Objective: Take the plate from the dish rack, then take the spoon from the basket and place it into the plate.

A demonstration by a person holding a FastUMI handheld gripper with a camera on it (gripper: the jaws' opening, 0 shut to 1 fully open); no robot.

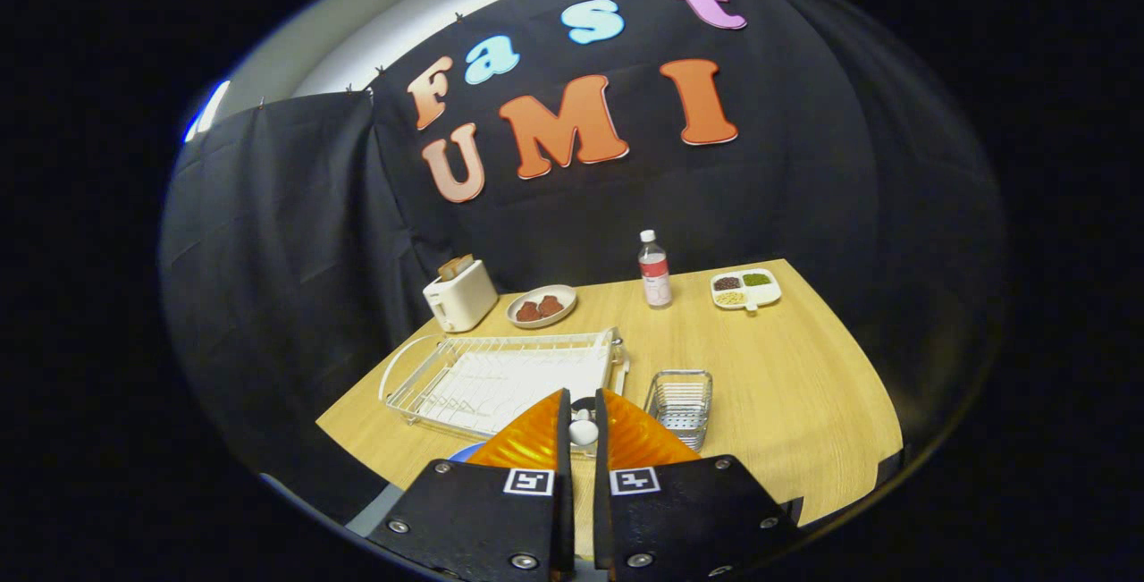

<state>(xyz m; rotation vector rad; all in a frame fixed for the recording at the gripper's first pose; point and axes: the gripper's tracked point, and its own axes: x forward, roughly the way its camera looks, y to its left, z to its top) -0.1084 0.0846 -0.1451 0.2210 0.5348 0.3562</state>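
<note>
Wooden desk (786, 385) against black cloth wall, gripper view. Tongs (583, 439) nearly pressed together, pinching a small white spoon end (583, 431) in the narrow gap between them. Empty wire basket (681, 405) just ahead and to the right of the tongs; white dish rack (500, 376) ahead-left looks empty, no plate standing in it. A blue sliver (466, 451) close under the left finger is likely the plate, mostly hidden, can't confirm. Beyond: toaster (459, 296), bowl of reddish food (541, 306), bottle (654, 269), divided tray (746, 289). Risk: the pinch is only on the spoon's tip, so it could swivel or slip; with the plate hidden below, release may miss it and land on the desk.
</note>
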